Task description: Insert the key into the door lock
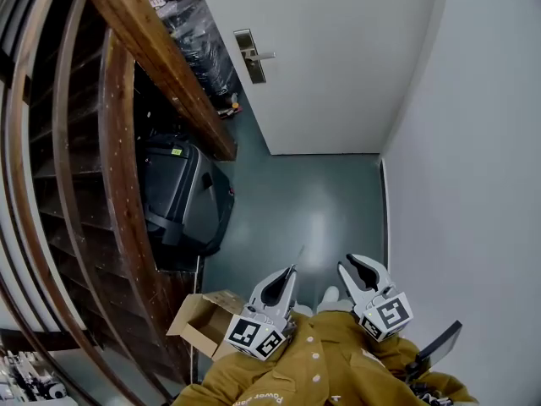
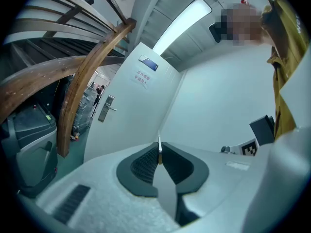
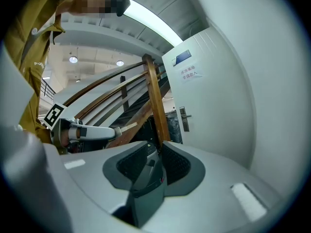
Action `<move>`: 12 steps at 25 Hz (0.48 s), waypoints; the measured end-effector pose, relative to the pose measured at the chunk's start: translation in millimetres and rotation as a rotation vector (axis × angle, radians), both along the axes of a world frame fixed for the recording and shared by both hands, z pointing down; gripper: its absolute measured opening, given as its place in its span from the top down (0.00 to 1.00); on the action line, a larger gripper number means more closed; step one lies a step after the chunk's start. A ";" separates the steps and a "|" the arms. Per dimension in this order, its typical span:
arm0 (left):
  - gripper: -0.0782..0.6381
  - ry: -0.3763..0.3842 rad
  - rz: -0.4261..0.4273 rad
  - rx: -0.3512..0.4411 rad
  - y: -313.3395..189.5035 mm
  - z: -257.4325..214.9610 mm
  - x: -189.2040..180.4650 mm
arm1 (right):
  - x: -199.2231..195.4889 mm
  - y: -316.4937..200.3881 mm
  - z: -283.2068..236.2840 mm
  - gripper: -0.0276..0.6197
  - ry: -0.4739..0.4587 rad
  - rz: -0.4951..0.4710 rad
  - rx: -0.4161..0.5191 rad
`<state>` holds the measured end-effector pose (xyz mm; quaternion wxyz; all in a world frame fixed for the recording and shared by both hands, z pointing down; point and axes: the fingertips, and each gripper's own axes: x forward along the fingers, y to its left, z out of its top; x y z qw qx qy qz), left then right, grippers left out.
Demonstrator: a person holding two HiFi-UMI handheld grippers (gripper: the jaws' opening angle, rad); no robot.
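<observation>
The white door (image 1: 338,57) stands ahead, its metal lock plate and handle (image 1: 250,56) at the left edge. My left gripper (image 1: 292,269) is shut on a thin silver key (image 1: 297,255) that sticks out past the tips toward the door, still far from it. In the left gripper view the key (image 2: 159,144) sits edge-on between the pads, with the lock plate (image 2: 106,108) far off to the left. My right gripper (image 1: 355,262) is beside it, jaws together and holding nothing. The right gripper view shows the lock plate (image 3: 185,119) and the left gripper (image 3: 92,131).
A curved wooden stair railing (image 1: 127,184) fills the left side. Under it sit a black case (image 1: 182,197) and an open cardboard box (image 1: 207,320). A white wall (image 1: 473,184) closes off the right. Grey floor (image 1: 313,218) leads up to the door.
</observation>
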<state>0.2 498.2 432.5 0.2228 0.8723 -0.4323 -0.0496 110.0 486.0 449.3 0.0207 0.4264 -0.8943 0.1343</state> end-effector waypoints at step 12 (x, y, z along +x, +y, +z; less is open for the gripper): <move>0.85 0.041 -0.131 -0.062 -44.6 11.5 -2.4 | 28.5 -47.4 26.1 0.82 0.000 -0.019 -0.073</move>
